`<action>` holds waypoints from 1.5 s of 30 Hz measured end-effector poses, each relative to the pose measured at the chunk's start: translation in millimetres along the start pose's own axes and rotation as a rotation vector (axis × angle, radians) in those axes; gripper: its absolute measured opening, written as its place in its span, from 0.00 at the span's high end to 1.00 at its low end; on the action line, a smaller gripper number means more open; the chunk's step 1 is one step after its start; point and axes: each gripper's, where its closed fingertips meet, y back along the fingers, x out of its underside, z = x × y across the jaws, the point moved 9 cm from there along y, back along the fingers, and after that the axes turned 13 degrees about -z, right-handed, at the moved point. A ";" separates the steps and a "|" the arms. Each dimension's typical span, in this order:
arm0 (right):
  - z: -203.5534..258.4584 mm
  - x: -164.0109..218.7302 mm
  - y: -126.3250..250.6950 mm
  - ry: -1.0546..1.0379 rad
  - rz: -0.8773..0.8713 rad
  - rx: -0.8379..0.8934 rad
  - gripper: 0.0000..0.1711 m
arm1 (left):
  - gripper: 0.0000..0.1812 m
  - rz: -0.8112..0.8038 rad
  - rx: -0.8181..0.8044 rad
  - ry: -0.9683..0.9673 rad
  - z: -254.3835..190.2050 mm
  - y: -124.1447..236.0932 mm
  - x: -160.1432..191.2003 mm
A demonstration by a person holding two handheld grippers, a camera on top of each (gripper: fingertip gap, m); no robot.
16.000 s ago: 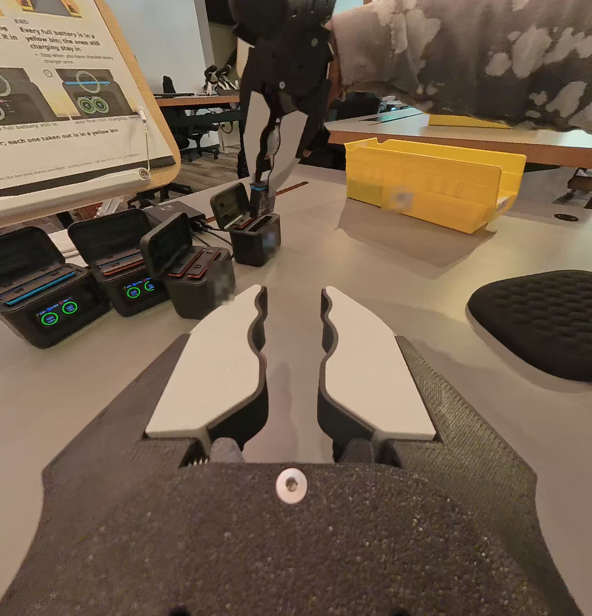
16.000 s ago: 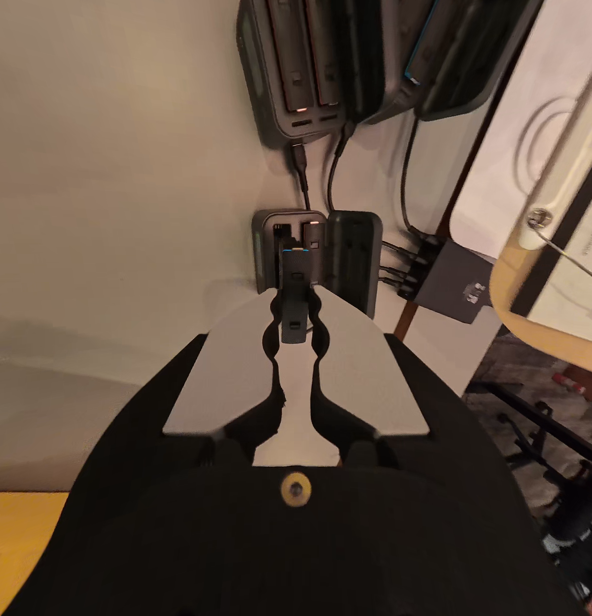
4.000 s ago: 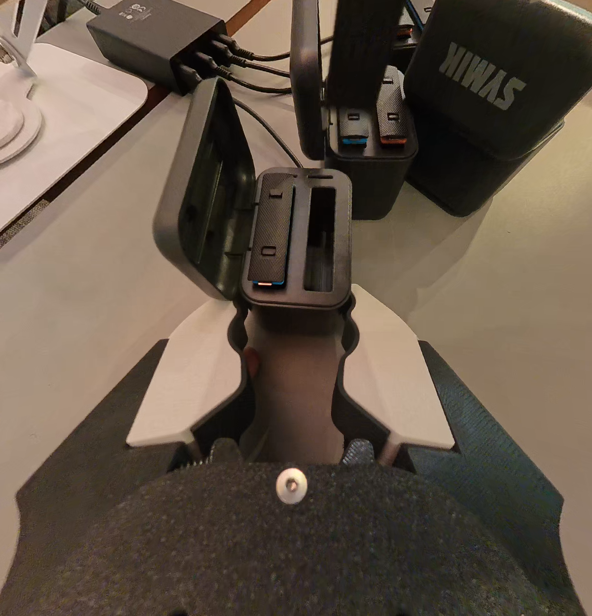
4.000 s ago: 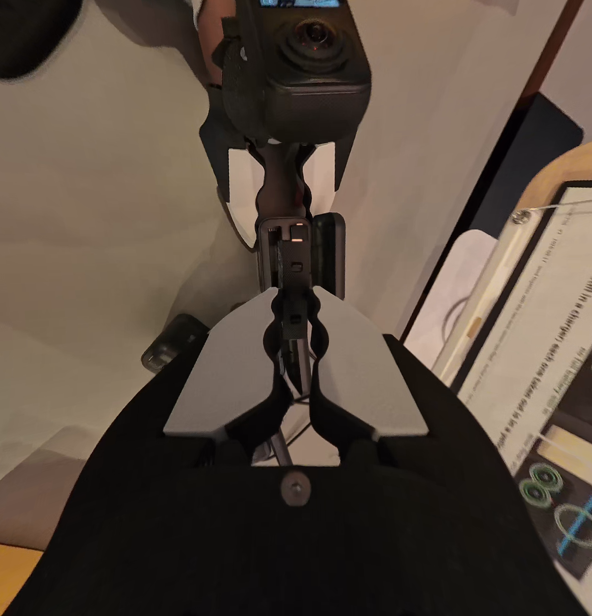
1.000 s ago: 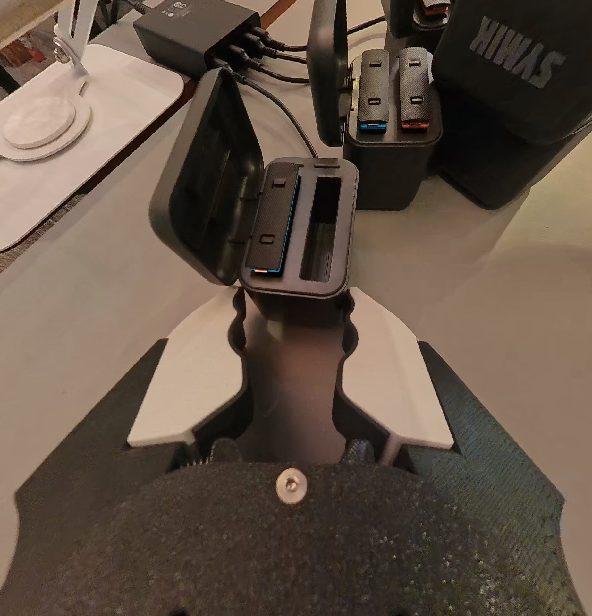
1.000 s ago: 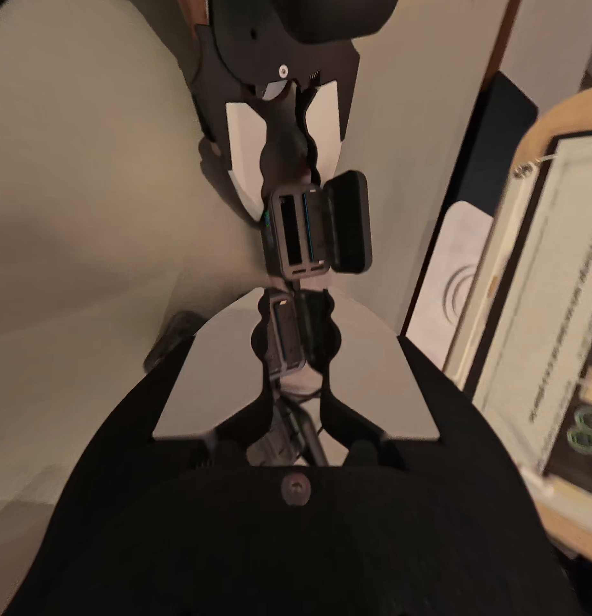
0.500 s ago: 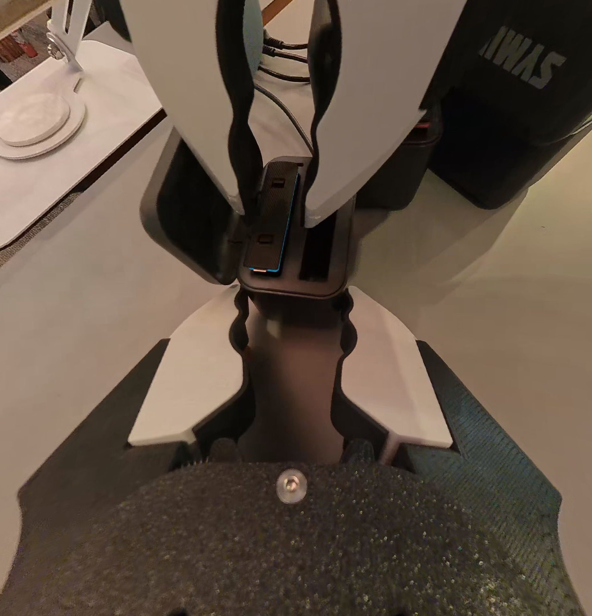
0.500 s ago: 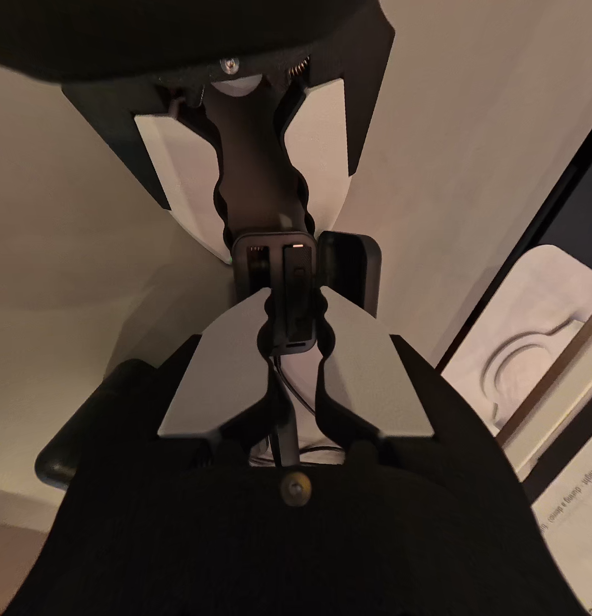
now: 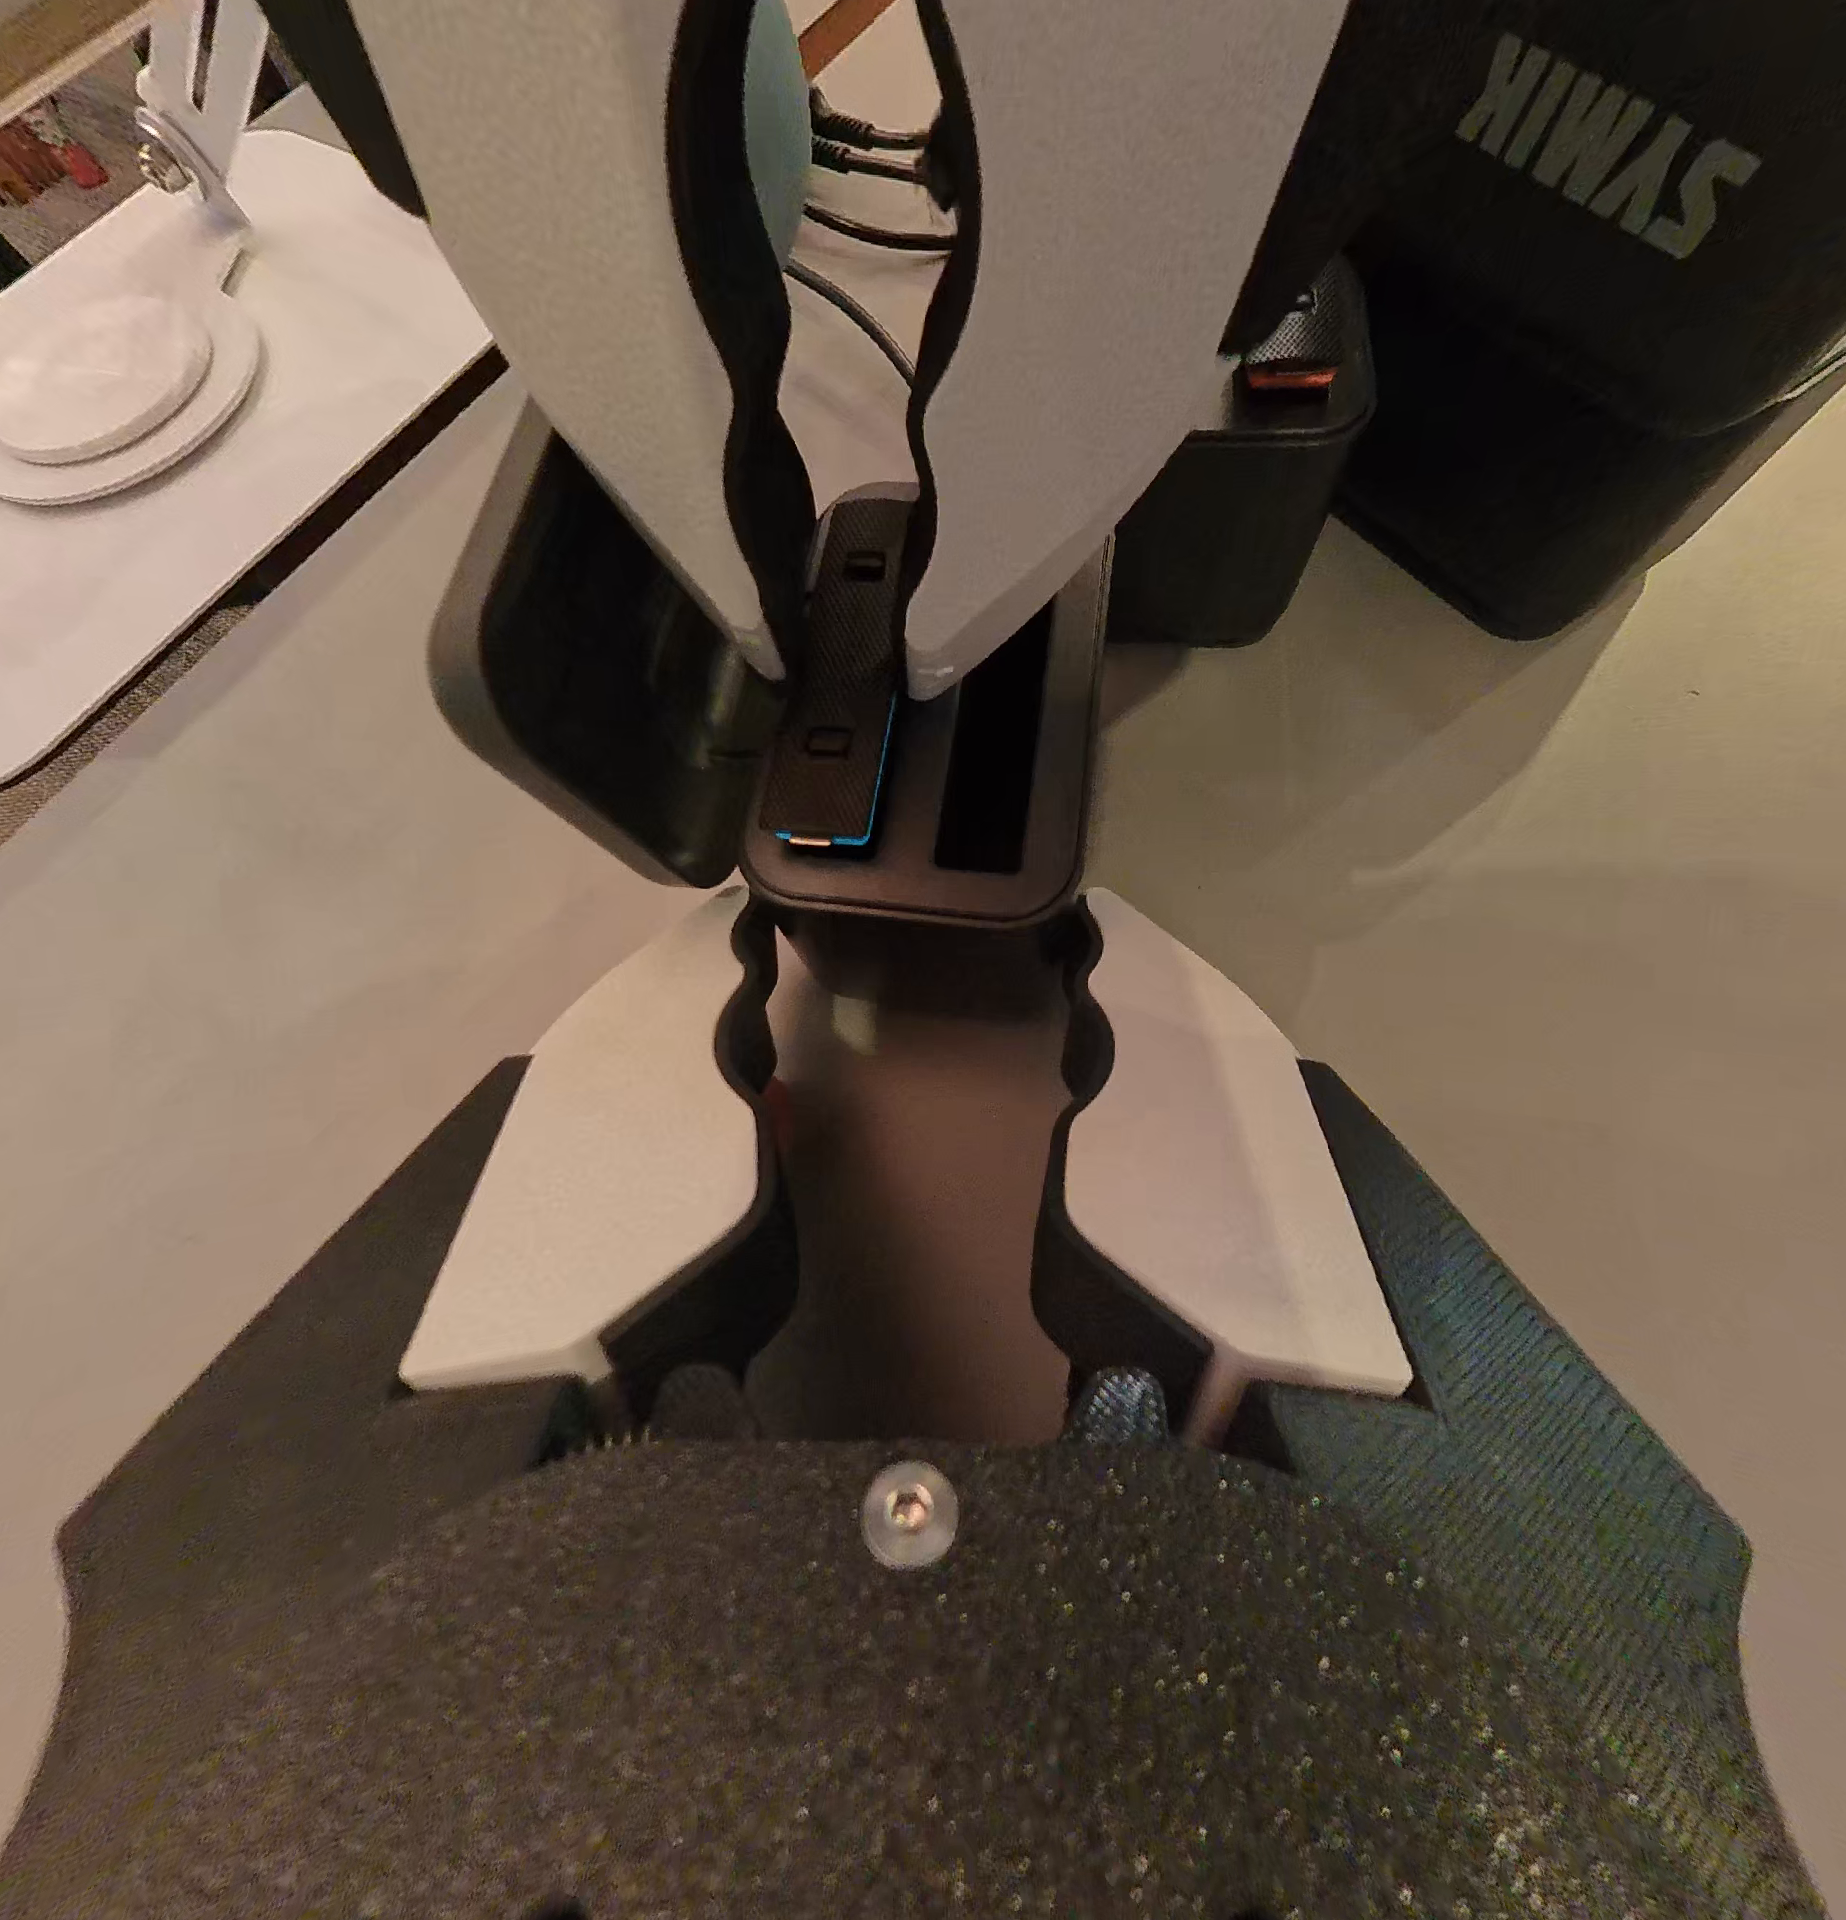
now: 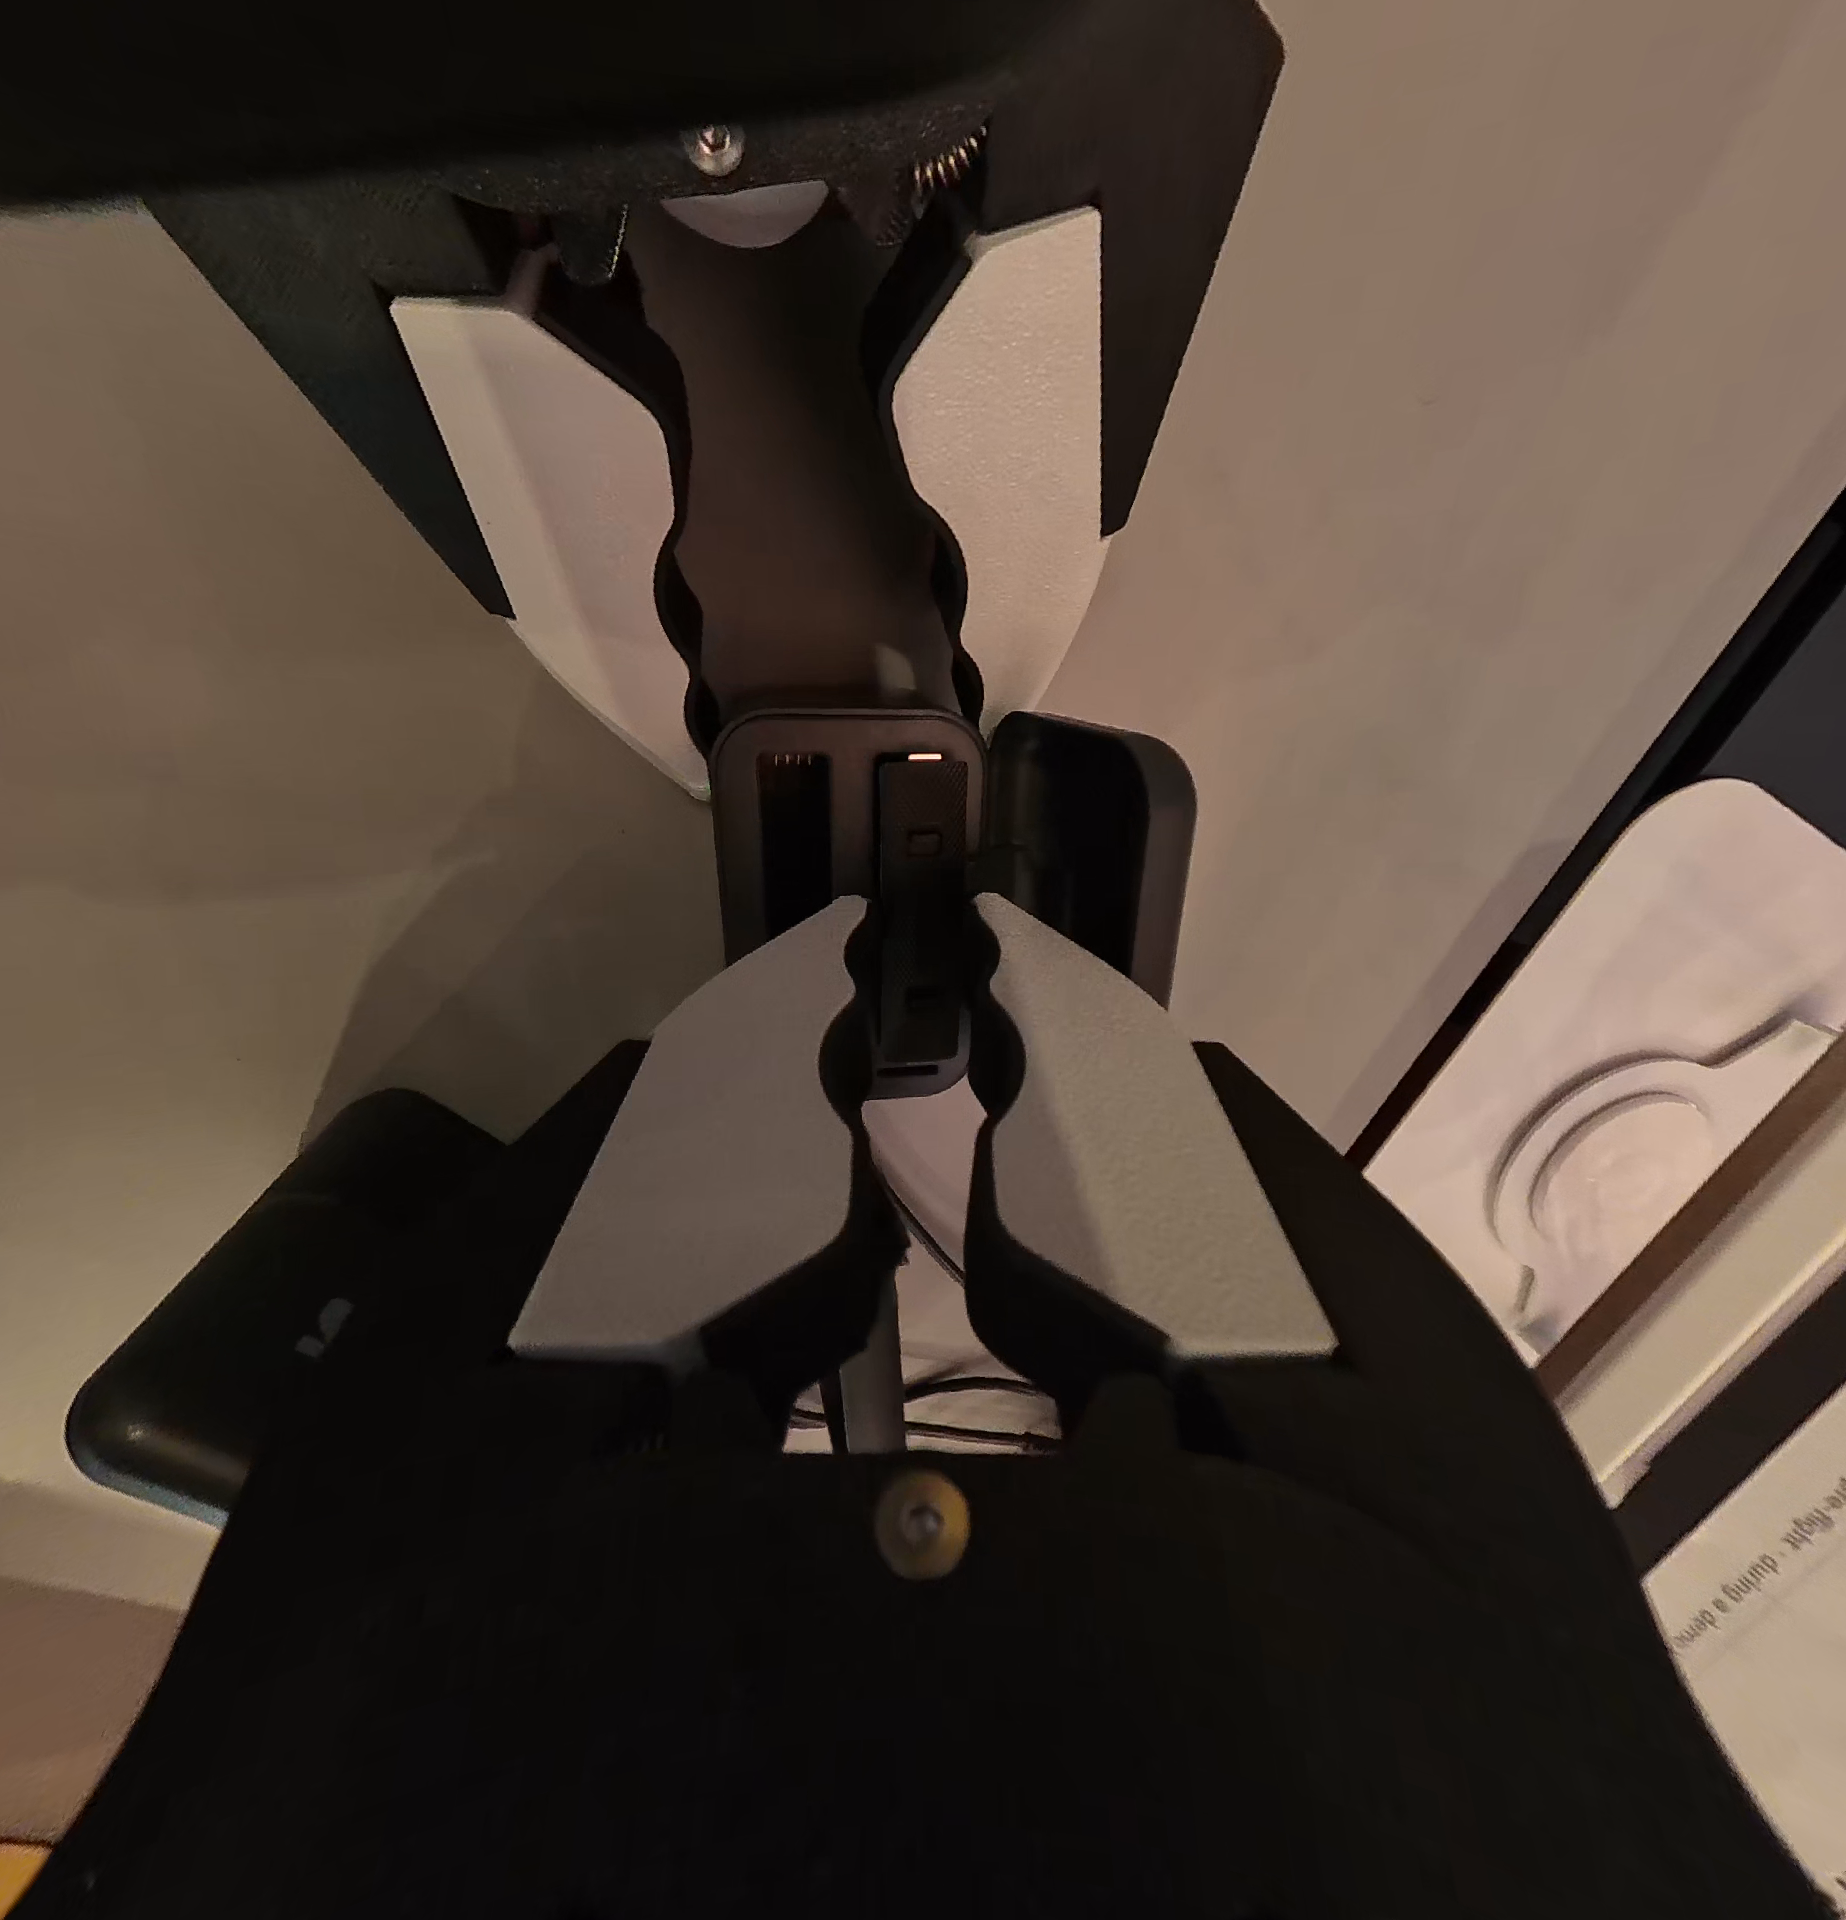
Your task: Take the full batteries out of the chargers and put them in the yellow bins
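Note:
A black charger [image 9: 908, 883] stands on the table with its lid [image 9: 586, 707] open to the left. My left gripper [image 9: 914, 914] is shut on the charger body and holds it steady. A black battery with a blue edge [image 9: 836, 748] sits in the left slot; the right slot [image 9: 986, 748] is empty. My right gripper [image 10: 919, 904] comes down from above, with one finger pressed on each side of the battery [image 10: 924, 821], which still sits in the slot. The right gripper also shows in the left wrist view [image 9: 846, 675]. No yellow bin is in view.
A second charger holding a red-tipped battery [image 9: 1288, 374] stands behind, next to a large black bag [image 9: 1573, 312]. Cables [image 9: 867, 145] run at the back. A white pad with a stand [image 9: 98, 384] lies left, past the table edge. A printed sheet [image 10: 1781, 1558] lies nearby. The grippers' ends are close to 4 cm from one another.
My right gripper has come in over the charger, lowered onto the battery and narrowed its fingers around it. The left gripper and the charger have stayed still.

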 end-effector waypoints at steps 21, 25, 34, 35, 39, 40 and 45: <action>-5.0 -23.2 68.0 0.015 -0.129 0.055 0.93 | 0.70 0.009 -0.001 0.008 1.4 1.1 0.7; 0.6 -24.0 86.9 0.008 -0.144 0.098 0.93 | 0.70 0.008 -0.003 0.006 1.2 1.2 0.7; 33.5 -9.3 127.5 -0.026 -0.170 0.186 0.93 | 0.70 0.005 -0.004 0.007 1.1 1.6 0.9; 38.9 -5.8 132.5 -0.033 -0.174 0.197 0.93 | 0.70 0.005 -0.004 0.008 1.2 1.6 0.8; 61.4 10.4 153.0 -0.061 -0.184 0.246 0.93 | 0.70 0.005 -0.004 0.009 1.1 1.6 0.8; 67.1 14.8 158.1 -0.070 -0.187 0.259 0.93 | 0.70 0.005 -0.005 0.008 1.1 1.7 0.9; 95.1 38.5 182.7 -0.119 -0.186 0.328 0.93 | 0.70 0.003 -0.007 0.003 0.8 1.7 0.8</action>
